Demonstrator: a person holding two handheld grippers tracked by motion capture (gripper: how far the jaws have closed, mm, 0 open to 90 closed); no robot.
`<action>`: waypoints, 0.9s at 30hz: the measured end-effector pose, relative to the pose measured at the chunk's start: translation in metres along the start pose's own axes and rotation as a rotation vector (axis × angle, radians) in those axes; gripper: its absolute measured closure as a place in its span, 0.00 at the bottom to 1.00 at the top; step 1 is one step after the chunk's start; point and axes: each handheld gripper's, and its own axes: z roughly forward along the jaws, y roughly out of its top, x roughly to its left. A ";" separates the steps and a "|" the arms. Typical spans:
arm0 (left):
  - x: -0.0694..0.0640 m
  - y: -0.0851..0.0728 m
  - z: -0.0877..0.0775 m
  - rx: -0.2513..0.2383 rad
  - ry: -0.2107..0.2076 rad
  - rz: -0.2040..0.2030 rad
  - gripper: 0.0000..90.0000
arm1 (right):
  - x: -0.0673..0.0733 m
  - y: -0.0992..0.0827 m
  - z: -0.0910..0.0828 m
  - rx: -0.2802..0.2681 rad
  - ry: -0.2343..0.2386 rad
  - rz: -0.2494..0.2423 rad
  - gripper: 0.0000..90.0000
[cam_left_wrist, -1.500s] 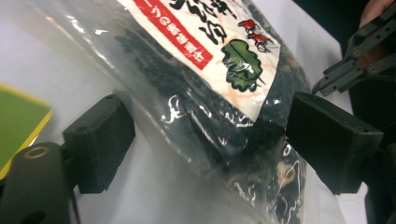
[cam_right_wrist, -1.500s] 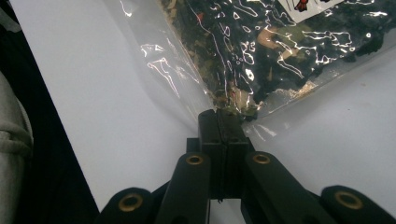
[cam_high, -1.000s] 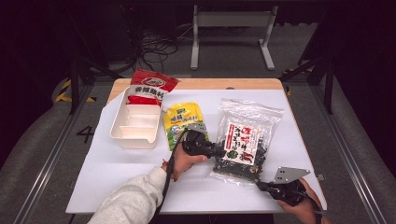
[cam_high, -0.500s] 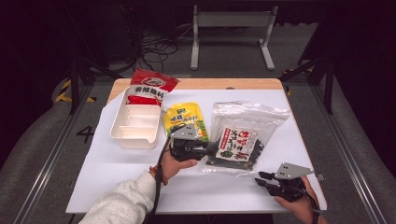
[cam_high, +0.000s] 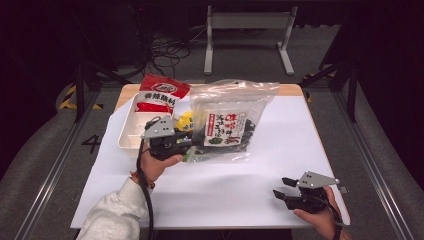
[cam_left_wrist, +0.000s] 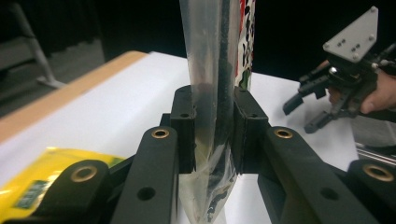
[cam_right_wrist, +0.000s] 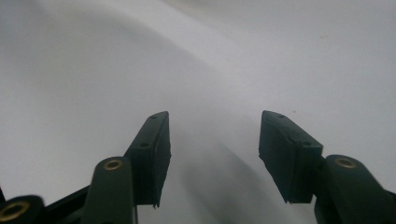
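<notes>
My left gripper (cam_high: 188, 150) is shut on the lower left corner of a clear bag of dark seaweed (cam_high: 226, 127) with a red and white label, holding it tilted up above the white table (cam_high: 240, 190). In the left gripper view the two jaws of this gripper (cam_left_wrist: 212, 100) pinch the bag's plastic (cam_left_wrist: 210, 56) between their pads. My right gripper (cam_high: 283, 188) rests near the table's front right corner. Its jaws (cam_right_wrist: 215, 126) have just been opening and stand apart over bare table, with nothing between them. It also shows far off as the right gripper (cam_left_wrist: 322, 105).
A white tray (cam_high: 131, 131) stands at the back left with a red snack bag (cam_high: 162, 92) behind it. A yellow packet (cam_high: 184, 120) lies beside the tray, partly behind the lifted bag; it appears again as the yellow packet (cam_left_wrist: 42, 172). Dark floor, cables and a metal stand lie beyond.
The left gripper has lifted the seaweed bag off the table and carried it left and away from me. The right gripper's jaws have opened; that hand stayed put.
</notes>
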 end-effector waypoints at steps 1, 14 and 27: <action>0.003 0.002 -0.007 -0.009 0.018 0.010 0.82 | 0.000 0.000 0.000 0.002 0.001 0.000 0.48; 0.054 -0.002 -0.088 -0.085 0.246 0.021 0.82 | 0.003 -0.003 0.005 0.014 0.011 0.025 0.45; 0.092 -0.025 -0.104 -0.016 0.382 0.004 0.82 | 0.005 -0.006 0.006 0.031 0.016 0.034 0.44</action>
